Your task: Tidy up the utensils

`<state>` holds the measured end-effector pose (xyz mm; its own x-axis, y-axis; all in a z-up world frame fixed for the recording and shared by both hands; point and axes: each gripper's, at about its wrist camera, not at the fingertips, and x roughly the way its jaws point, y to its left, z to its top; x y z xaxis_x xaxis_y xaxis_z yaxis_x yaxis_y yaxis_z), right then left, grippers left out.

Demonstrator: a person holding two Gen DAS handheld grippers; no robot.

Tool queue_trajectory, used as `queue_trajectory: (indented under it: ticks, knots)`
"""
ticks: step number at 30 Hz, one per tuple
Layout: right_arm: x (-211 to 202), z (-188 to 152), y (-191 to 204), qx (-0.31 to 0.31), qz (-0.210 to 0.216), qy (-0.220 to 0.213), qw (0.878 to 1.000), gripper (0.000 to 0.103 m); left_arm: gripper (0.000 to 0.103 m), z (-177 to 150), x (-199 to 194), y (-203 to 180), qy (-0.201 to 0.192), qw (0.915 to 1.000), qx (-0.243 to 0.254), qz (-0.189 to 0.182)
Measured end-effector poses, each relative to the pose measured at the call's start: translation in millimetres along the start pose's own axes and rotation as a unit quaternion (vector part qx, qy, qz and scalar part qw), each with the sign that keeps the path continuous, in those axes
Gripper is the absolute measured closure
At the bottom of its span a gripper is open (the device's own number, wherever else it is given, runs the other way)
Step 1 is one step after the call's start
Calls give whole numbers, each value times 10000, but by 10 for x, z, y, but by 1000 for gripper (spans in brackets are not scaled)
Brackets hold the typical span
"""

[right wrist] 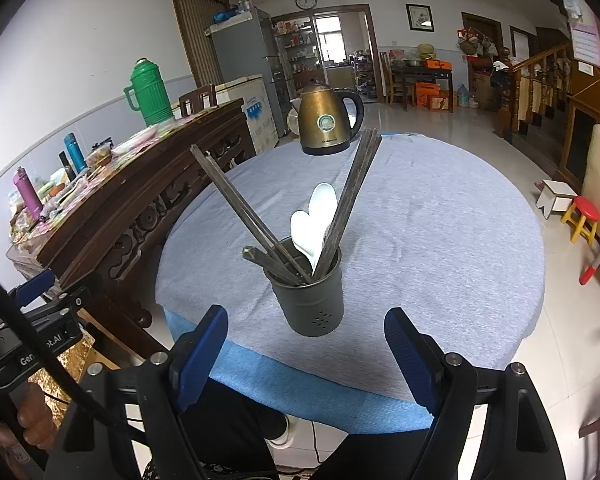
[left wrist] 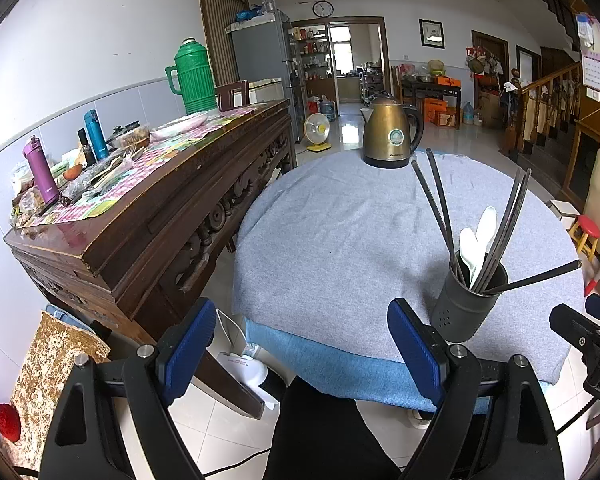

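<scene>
A dark grey utensil cup (right wrist: 309,301) stands near the front edge of the round table (right wrist: 440,220) under a grey cloth. It holds several dark chopsticks (right wrist: 352,200) and two white spoons (right wrist: 314,220). The cup also shows in the left wrist view (left wrist: 466,304), right of centre. My right gripper (right wrist: 306,344) is open and empty, just in front of the cup. My left gripper (left wrist: 302,340) is open and empty at the table's front edge, left of the cup.
A brass electric kettle (left wrist: 392,132) stands at the far side of the table. A long dark wooden sideboard (left wrist: 148,216) with a green thermos (left wrist: 192,76) and bottles runs along the left wall. A red stool (right wrist: 582,218) stands on the floor to the right.
</scene>
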<state>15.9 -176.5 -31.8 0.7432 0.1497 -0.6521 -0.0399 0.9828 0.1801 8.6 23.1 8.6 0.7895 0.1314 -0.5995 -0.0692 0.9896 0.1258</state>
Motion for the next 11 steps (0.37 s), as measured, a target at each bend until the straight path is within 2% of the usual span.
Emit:
queue_trajectory:
  ticks: [8, 11]
  knots:
    - [59, 25, -7, 5, -7, 15, 10000, 20, 15, 35, 28, 4, -112, 9999, 23, 55]
    - [106, 36, -72, 15, -50, 17, 10000, 20, 15, 75, 123, 7, -27, 10000, -1, 27]
